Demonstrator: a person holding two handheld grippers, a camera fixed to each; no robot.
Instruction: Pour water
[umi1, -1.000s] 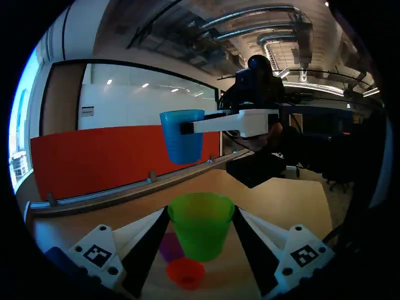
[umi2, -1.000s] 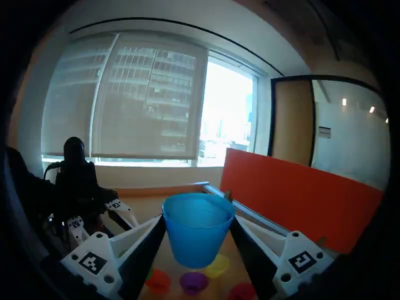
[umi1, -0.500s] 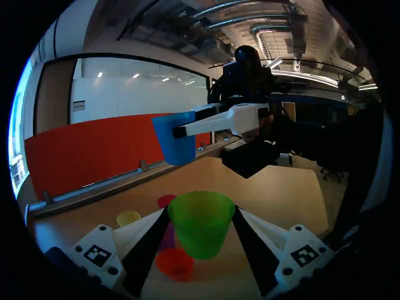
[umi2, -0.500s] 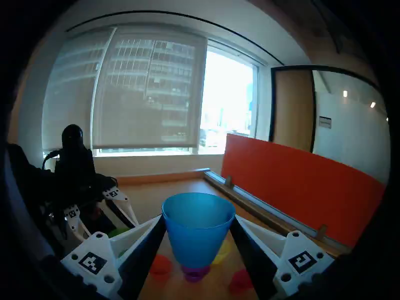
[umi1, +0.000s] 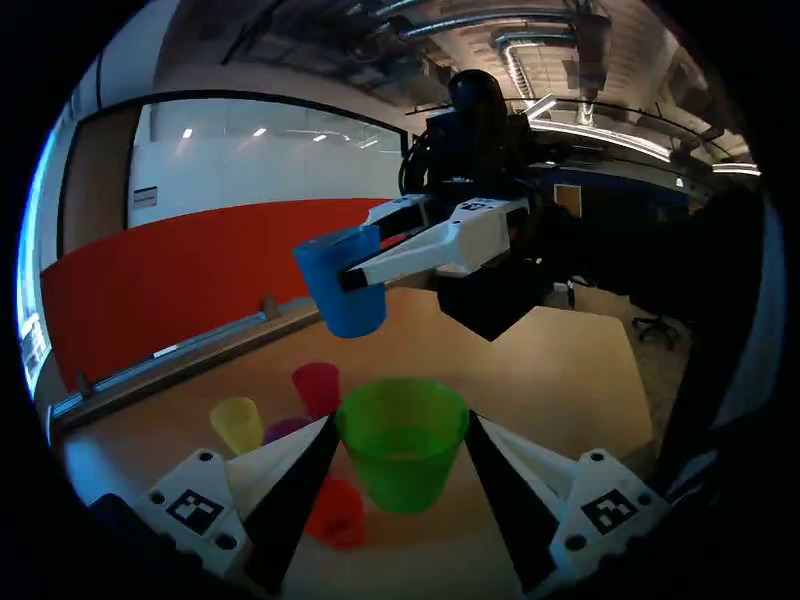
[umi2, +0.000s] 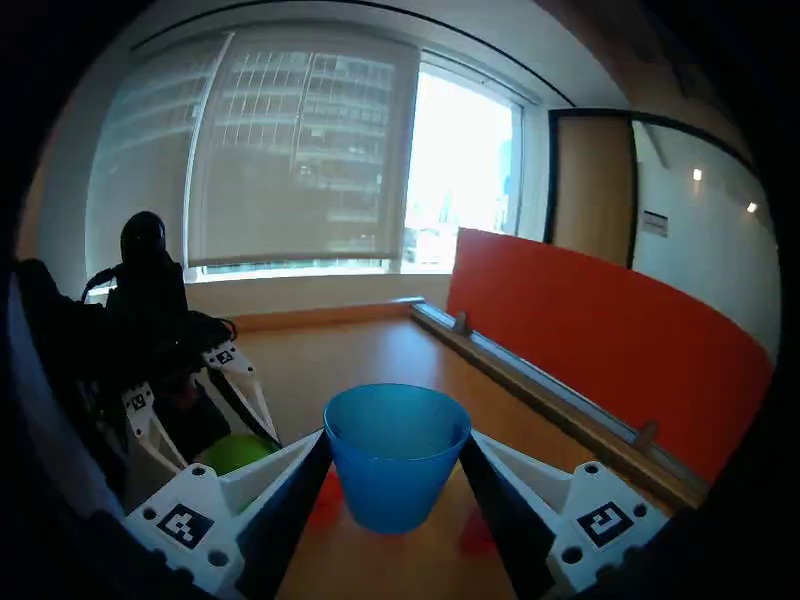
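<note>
plastic cups, white plastic grippers, smooth wood-look table

the green cup (umi1: 402, 455) is translucent plastic with a soft sheen; the blue cup (umi2: 396, 470) is the same smooth plastic, a little more opaque. the left gripper (umi1: 401, 432) and right gripper (umi2: 397, 440) have matt white plastic fingers (umi1: 255, 478) with black inner faces. the small yellow cup (umi1: 238, 422) and red cup (umi1: 317, 385) look like thin coloured plastic. the table (umi1: 570, 370) is pale wood grain, smooth and lightly glossy. the partition (umi1: 150, 270) is flat matt orange. the ceiling pipes (umi1: 530, 20) look like dull bare metal. the window blind (umi2: 290, 160) is a fine see-through weave.
</note>
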